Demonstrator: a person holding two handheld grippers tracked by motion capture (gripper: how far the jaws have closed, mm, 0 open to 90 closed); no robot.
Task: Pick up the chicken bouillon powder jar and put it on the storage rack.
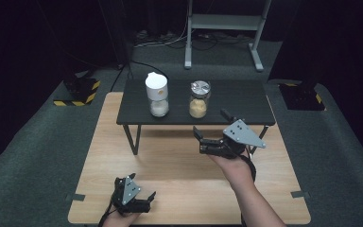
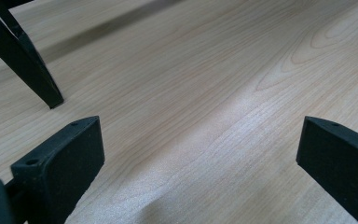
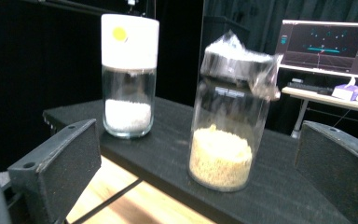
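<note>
While its jaws gape, right gripper (image 1: 201, 140) faces silver-lidded jar (image 3: 224, 135) — apart.

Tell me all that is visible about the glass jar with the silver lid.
The jar with the silver lid is clear glass, cylindrical, upright on the small black table. Clear plastic film wrinkles around its metal-looking lid. Pale yellowish grains fill roughly its lower third. It stands apart from the white-capped jar. The right tongs are open, aimed at it, not touching.

White-capped jar (image 1: 156, 93) of white grains, silver-lidded jar (image 1: 200, 98) of tan grains, black shelf (image 1: 236, 101)
</note>
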